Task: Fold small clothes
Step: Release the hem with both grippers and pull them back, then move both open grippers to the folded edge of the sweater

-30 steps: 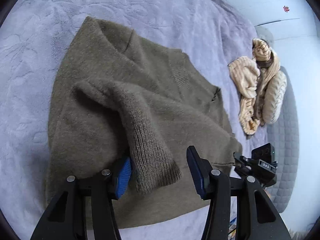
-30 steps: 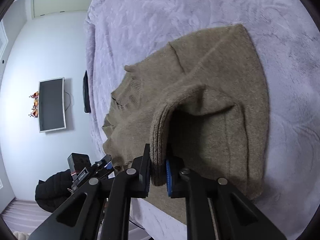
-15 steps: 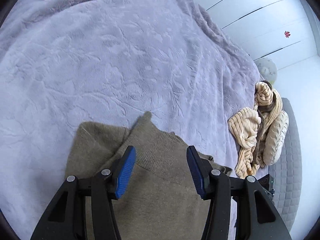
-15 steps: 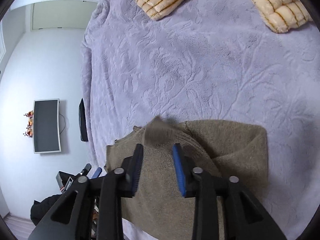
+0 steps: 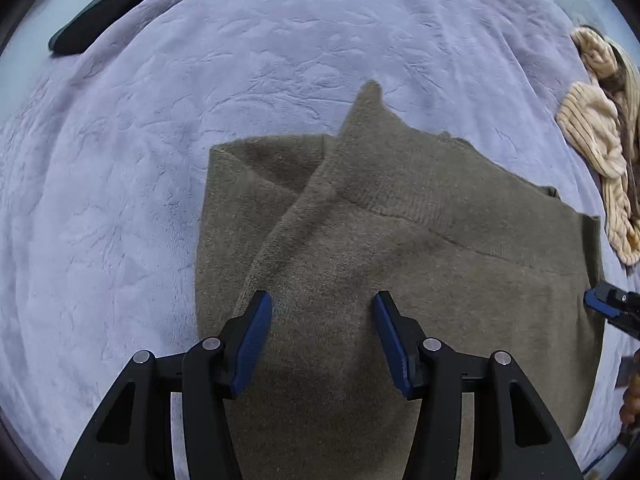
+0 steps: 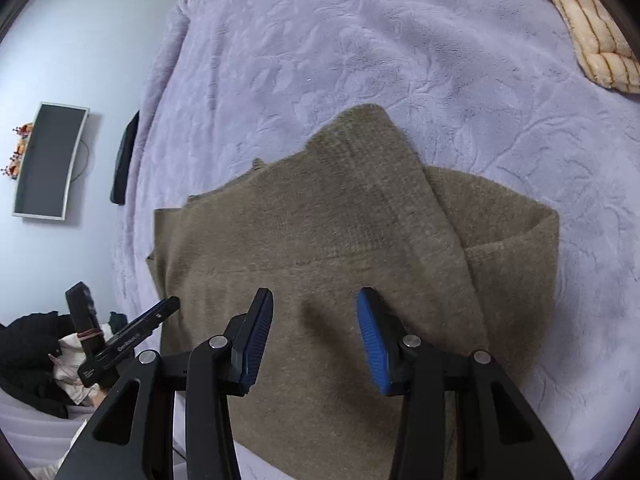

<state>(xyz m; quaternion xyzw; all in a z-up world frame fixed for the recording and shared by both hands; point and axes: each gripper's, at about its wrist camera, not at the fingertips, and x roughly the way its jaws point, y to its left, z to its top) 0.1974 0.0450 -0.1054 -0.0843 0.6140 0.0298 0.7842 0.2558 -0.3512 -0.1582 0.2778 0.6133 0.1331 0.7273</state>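
Note:
An olive-brown knit sweater (image 5: 400,240) lies on the lilac bedspread (image 5: 140,140), with one sleeve folded flat across its body. It also shows in the right wrist view (image 6: 340,232). My left gripper (image 5: 322,332) is open and empty, hovering over the sweater's near part. My right gripper (image 6: 314,328) is open and empty too, above the sweater's lower body. The right gripper's blue tip shows in the left wrist view at the far right edge (image 5: 600,304).
A cream striped fluffy garment (image 5: 600,140) lies bunched at the bed's right side, also in the right wrist view (image 6: 592,32). A dark flat object (image 5: 112,4) lies at the bed's far left edge. A wall screen (image 6: 48,160) and dark clothes (image 6: 32,360) lie beyond the bed.
The right gripper carried the sleeve cuff across the sweater and let go; its jaws opened. The sleeve now lies flat. Both grippers swung forward, then drew back above the sweater.

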